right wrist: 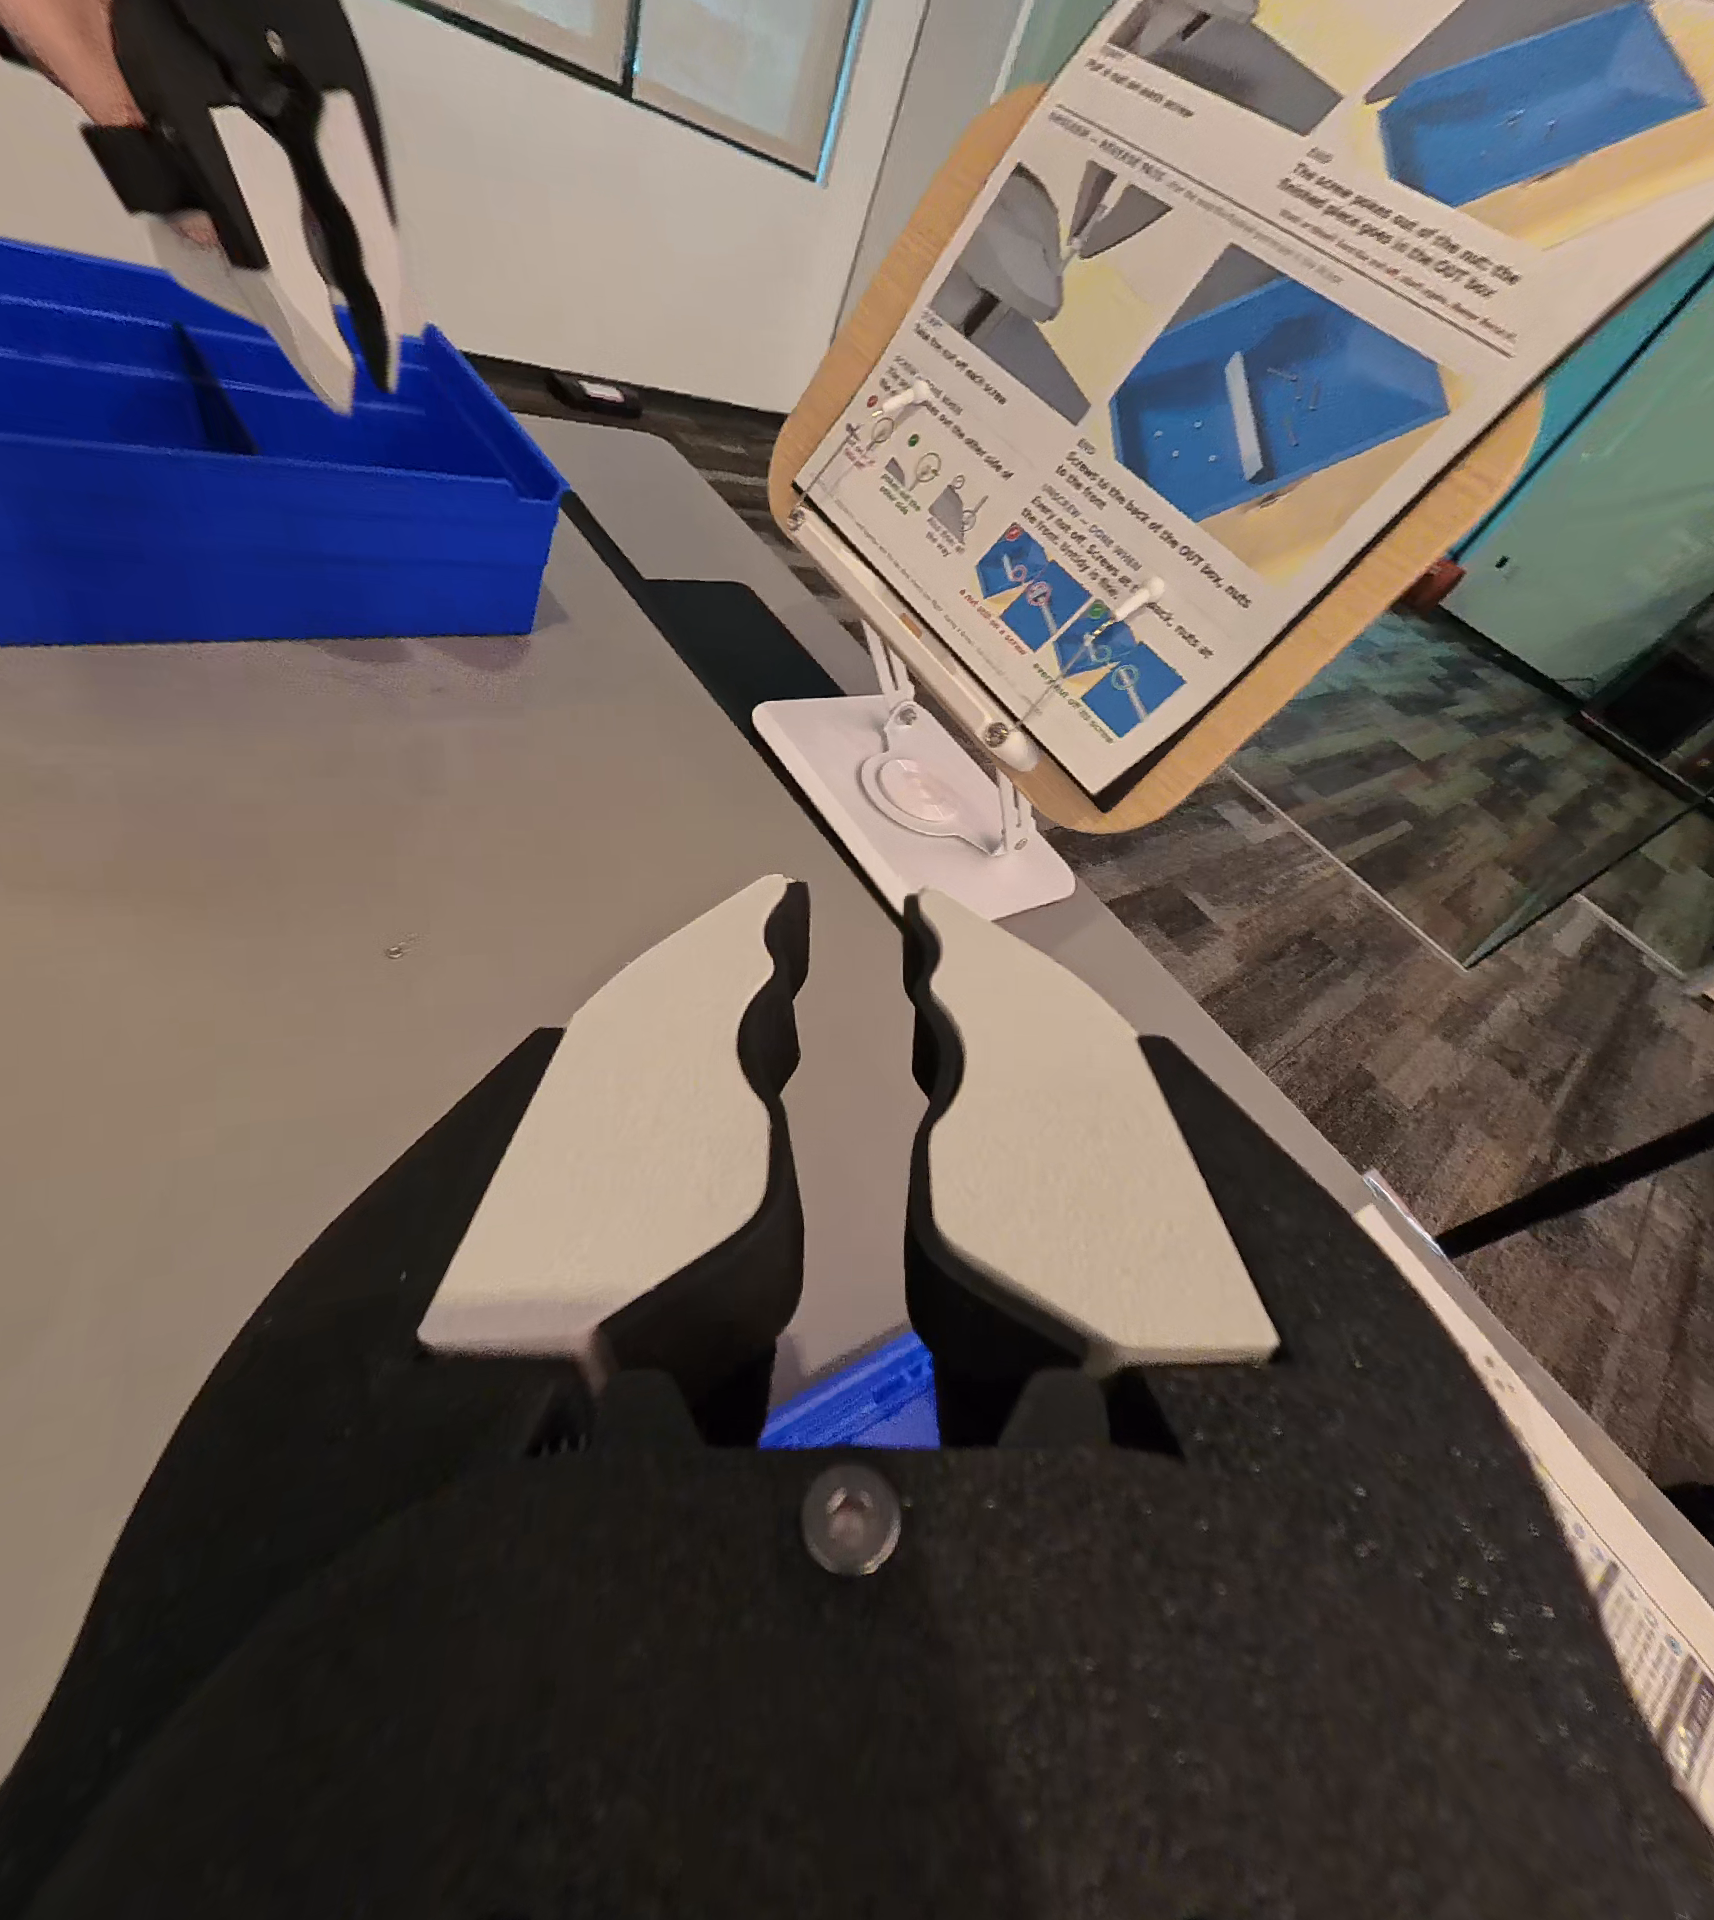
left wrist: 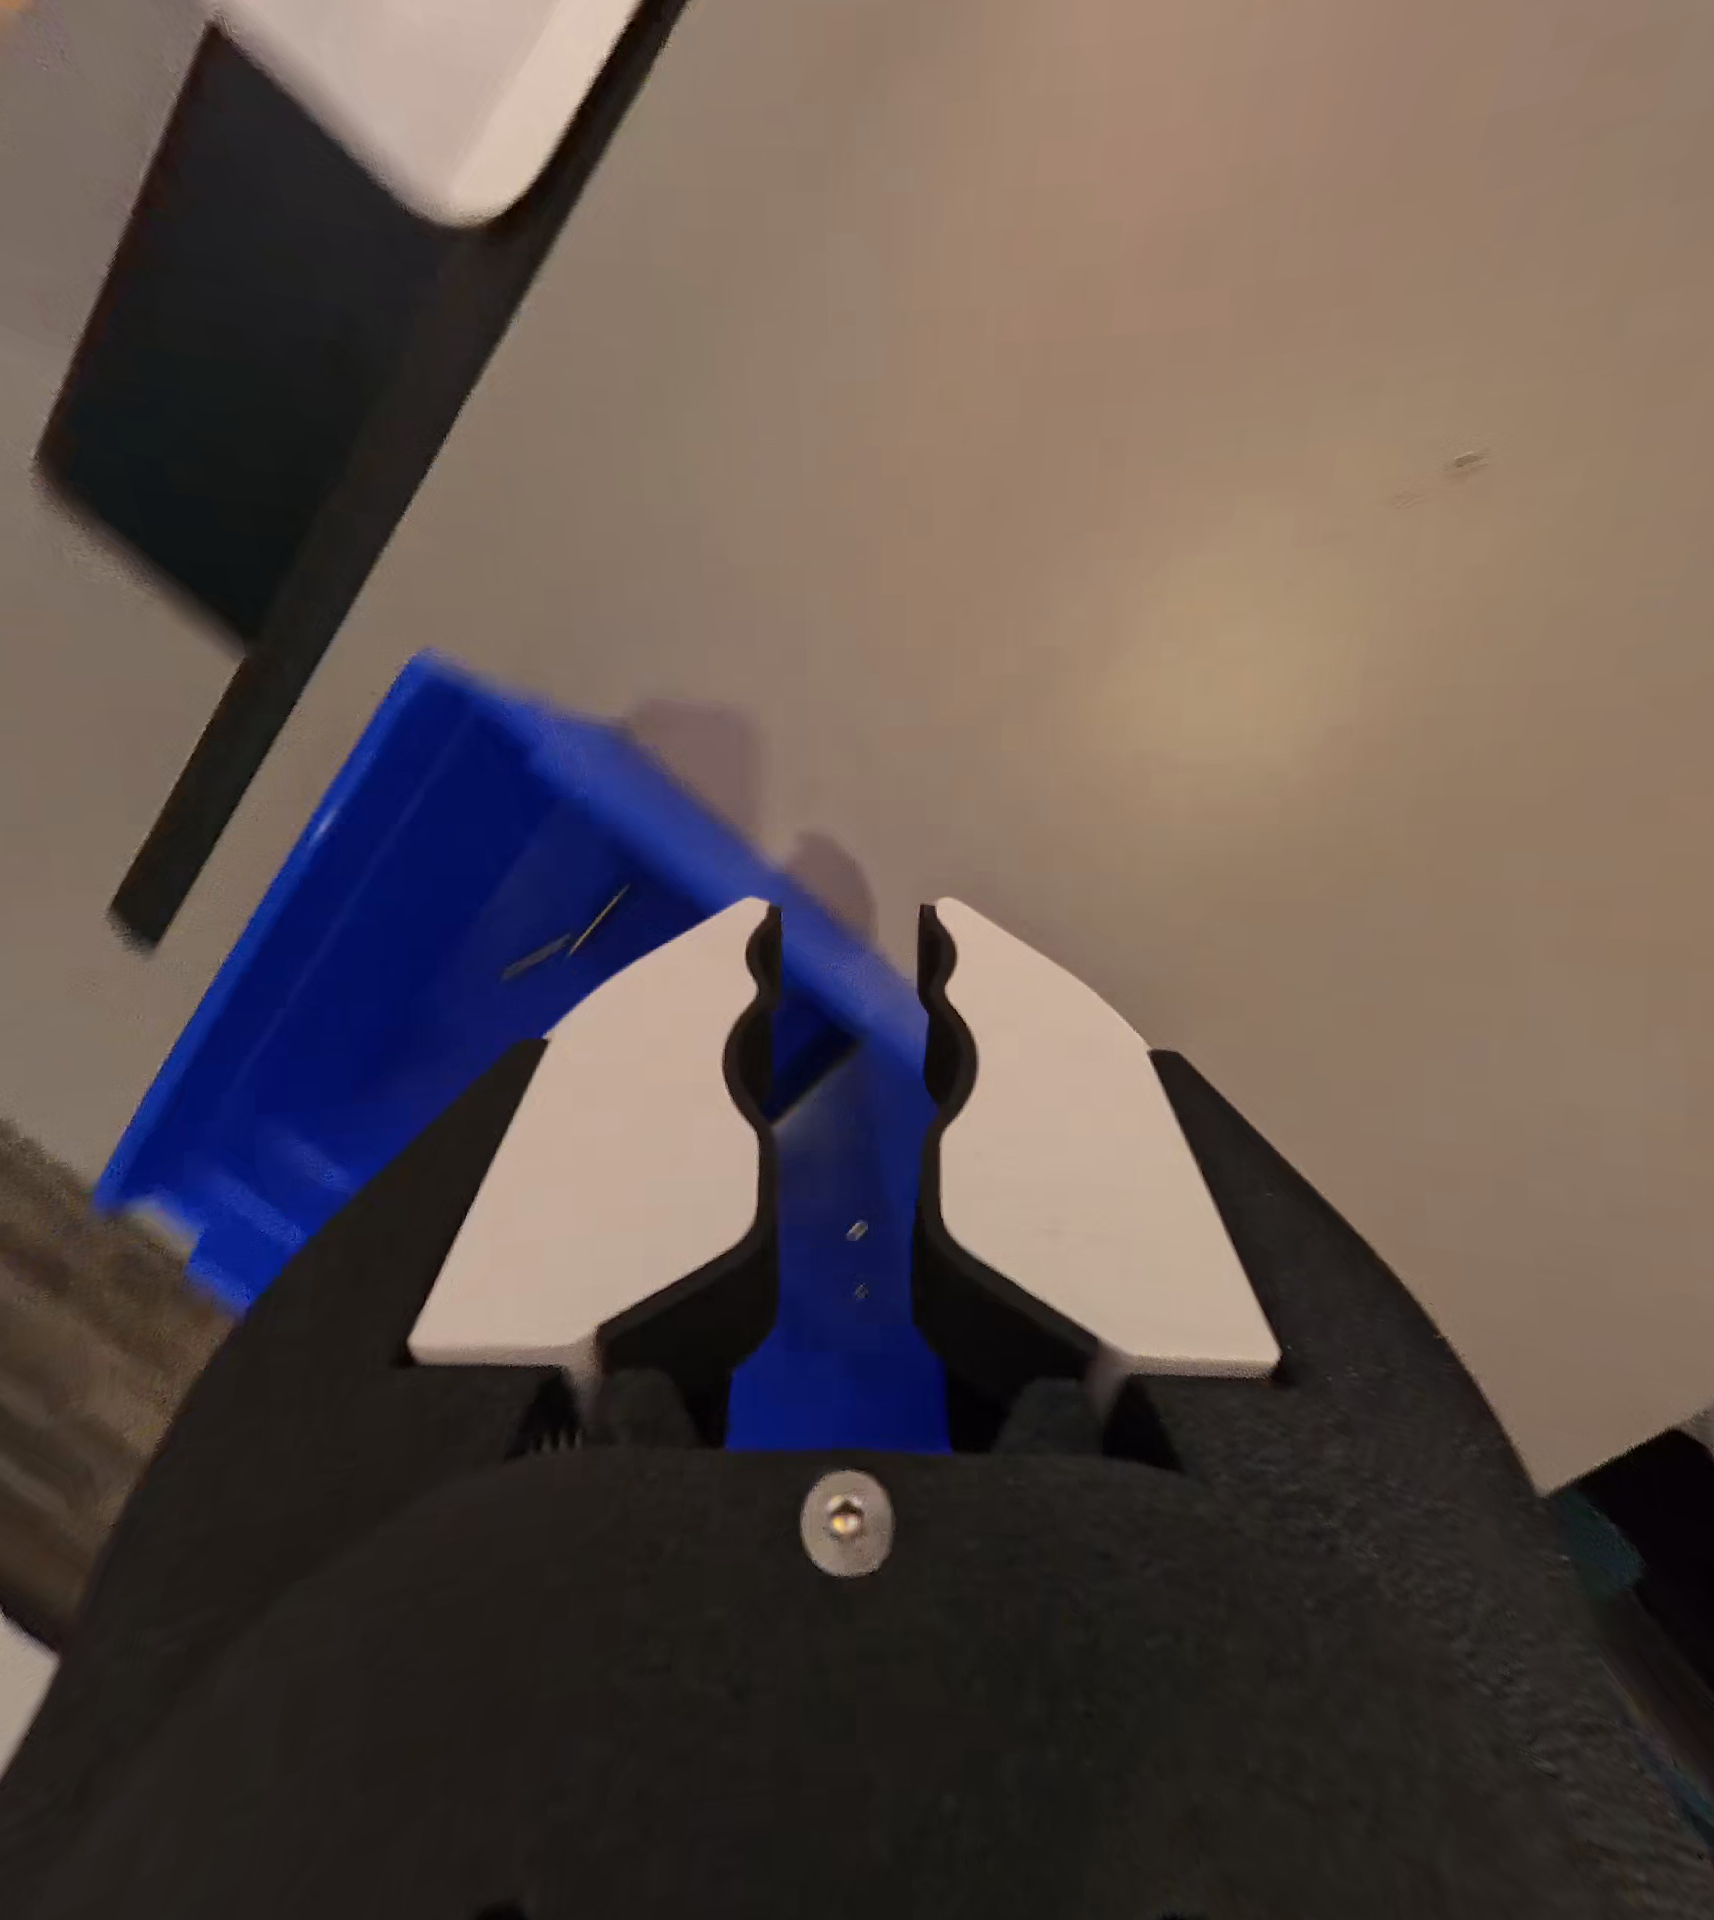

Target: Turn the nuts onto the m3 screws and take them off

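Note:
A blue divided bin [left wrist: 240, 1039] lies under my left gripper [left wrist: 848, 914], which is open and empty above it. Thin metal screws [left wrist: 572, 935], blurred, lie in the bin's far compartment. Two tiny metal nuts [left wrist: 855, 1231] lie on the bin floor between my fingers. In the right wrist view the left gripper [right wrist: 362, 387] hangs tip-down over the same bin [right wrist: 209, 540] at the far left. My right gripper [right wrist: 853, 899] is open and empty, low over the grey table [right wrist: 209, 883]. One small loose nut [right wrist: 399, 948] lies on the table to its left.
An instruction sheet on a wooden board [right wrist: 1196, 416] stands on a white base [right wrist: 915, 810] at the table's right edge. A second blue bin [right wrist: 853, 1397] shows just under my right gripper. Patterned carpet [right wrist: 1455, 987] lies beyond the edge. There is about 40 centimetres between the tips of the two grippers.

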`<state>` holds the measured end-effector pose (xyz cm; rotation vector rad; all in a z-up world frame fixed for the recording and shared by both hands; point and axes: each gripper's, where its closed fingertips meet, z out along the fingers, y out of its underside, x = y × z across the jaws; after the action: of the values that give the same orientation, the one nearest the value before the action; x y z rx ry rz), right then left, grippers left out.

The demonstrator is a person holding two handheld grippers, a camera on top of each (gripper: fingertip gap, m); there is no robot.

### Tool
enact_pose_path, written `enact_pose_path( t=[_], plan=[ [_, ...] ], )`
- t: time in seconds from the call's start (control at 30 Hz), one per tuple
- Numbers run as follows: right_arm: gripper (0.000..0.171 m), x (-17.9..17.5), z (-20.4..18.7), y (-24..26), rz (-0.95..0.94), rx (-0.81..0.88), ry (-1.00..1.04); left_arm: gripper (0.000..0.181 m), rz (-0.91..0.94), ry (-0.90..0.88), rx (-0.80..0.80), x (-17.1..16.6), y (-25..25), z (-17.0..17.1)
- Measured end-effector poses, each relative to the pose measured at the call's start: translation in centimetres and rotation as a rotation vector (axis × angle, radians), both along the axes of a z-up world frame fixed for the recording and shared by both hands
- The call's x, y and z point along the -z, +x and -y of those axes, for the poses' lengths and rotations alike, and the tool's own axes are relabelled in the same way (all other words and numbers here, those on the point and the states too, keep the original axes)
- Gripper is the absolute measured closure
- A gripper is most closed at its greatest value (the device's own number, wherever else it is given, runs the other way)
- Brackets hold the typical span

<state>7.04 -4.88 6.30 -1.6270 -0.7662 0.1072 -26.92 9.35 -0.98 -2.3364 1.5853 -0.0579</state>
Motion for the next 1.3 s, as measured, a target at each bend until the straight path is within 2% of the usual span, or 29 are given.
enact_pose_path(
  t=[0.1,0.2,0.4,0.5,0.67,0.83,0.93,1.3],
  plan=[
    [0.154,0.2,-0.1,1.2,-0.033,0.026,-0.008,0.157,-0.047,0.022,-0.127,0.9,-5.7,-3.9],
    [0.154,-0.1,-0.2,1.9,-0.077,0.036,-0.001,0.16,-0.065,-0.062,-0.218,4.2,-8.8,-5.8],
    [0.154,-0.4,-0.4,1.1,-0.081,0.017,0.006,0.157,-0.23,0.004,0.004,10.3,-11.4,-10.0],
    [0.154,-0.1,-0.5,0.4,-0.067,-0.004,-0.003,0.155,-0.271,0.053,0.107,11.8,-11.9,-11.6],
    [0.154,-0.2,-0.5,-0.4,-0.117,-0.055,-0.016,0.159,-0.195,0.035,0.313,12.7,-10.3,-11.2],
    [0.154,0.2,-0.7,0.0,-0.151,-0.059,-0.035,0.155,-0.225,-0.053,0.398,13.3,-10.3,-10.8],
    [0.154,0.4,-0.8,0.1,-0.15,-0.055,-0.044,0.159,-0.233,-0.071,0.448,13.7,-10.0,-10.6],
    [0.154,1.3,-1.2,-1.0,-0.07,-0.06,-0.083,0.175,-0.155,-0.17,0.442,14.2,-9.7,-10.0]
  ],
)
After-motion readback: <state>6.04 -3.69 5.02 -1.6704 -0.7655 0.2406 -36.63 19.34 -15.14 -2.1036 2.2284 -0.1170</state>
